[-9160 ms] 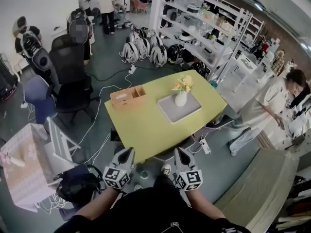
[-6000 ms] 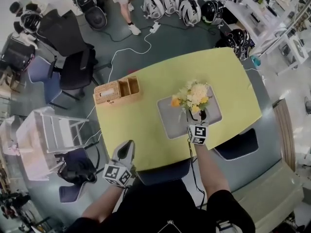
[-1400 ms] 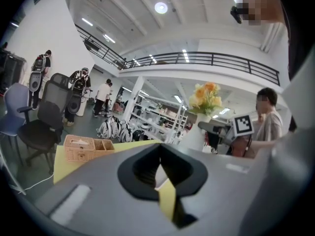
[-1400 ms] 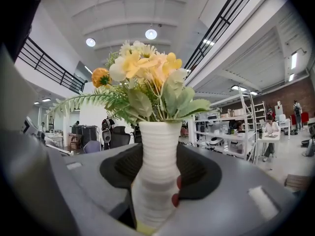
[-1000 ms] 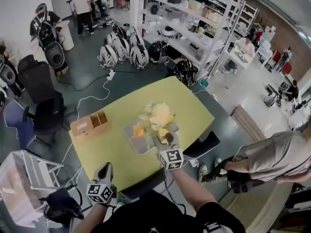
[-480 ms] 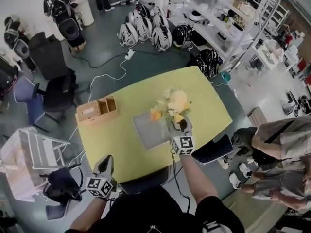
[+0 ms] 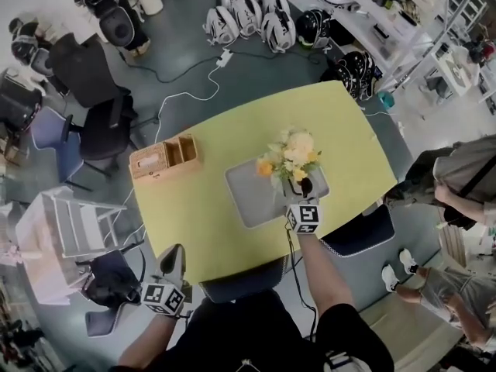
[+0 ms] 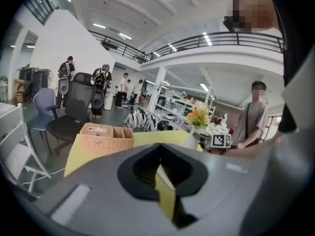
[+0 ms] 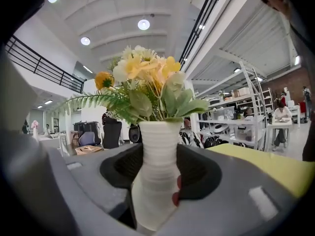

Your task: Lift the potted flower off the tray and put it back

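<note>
The potted flower is a white ribbed vase [image 9: 156, 166] with yellow and orange blooms [image 7: 291, 155]. My right gripper [image 7: 301, 186] is shut on the vase body, and both pads press its sides in the right gripper view. It holds the vase upright over the right part of the grey tray [image 7: 246, 198] on the yellow-green table [image 7: 205, 227]. The flowers and jaws hide the vase's base, so I cannot tell whether it touches the tray. My left gripper [image 7: 173, 256] hangs below the table's near-left edge, jaws together with nothing between them.
A wicker box [image 7: 164, 157] stands on the table's far left. Two dark chairs [image 7: 355, 232] sit tucked against the near edge. A person [image 7: 457, 178] stands beyond the table's right end. Office chairs [image 7: 105, 126] and a white rack [image 7: 58, 227] stand to the left.
My right gripper has come down with the flower toward the tray, so the blooms look smaller and lower. The left gripper has sunk slightly beside the table's near edge.
</note>
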`<state>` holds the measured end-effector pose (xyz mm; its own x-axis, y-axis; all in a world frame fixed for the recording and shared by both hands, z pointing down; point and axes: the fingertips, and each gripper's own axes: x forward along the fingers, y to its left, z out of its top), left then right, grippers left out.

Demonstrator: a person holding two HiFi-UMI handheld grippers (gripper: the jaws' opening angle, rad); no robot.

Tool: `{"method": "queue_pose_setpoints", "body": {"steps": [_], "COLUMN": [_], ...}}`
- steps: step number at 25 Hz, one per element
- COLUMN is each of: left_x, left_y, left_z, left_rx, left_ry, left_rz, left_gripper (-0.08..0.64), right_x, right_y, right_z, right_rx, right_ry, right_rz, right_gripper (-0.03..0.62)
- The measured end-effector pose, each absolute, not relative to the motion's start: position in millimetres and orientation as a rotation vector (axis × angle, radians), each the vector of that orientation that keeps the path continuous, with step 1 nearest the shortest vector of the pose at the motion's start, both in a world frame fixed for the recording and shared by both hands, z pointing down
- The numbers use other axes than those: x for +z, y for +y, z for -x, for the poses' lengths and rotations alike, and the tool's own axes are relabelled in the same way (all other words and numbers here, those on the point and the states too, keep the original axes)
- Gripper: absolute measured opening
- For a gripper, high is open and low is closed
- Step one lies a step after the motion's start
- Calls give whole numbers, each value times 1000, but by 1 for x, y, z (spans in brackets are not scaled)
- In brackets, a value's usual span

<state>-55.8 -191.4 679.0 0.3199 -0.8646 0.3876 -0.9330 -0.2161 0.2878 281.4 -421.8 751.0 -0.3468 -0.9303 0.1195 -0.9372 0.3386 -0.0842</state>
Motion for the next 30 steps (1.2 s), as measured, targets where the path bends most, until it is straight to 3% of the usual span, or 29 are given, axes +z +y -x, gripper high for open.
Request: {"method": "queue_pose_setpoints", "body": {"steps": [14, 28, 30], "left_x": [701, 691, 686], "left_y": [-174, -166, -159], "left_z": [71, 79, 80], "left_rx": [234, 194, 191], "left_ry": [-1616, -1568, -1551], "left_rz": [-2012, -2055, -2072], "left_gripper": [6, 6, 6], "right_x": [802, 811, 809], "right_y": [-424, -398, -375], "right_z": [-270, -269, -267], "right_rx": [148, 173, 185], "right_ry": [-2505, -2409, -2361], "right_rz": [-1785, -1741, -1712], "right_gripper": [221, 272, 310]}}
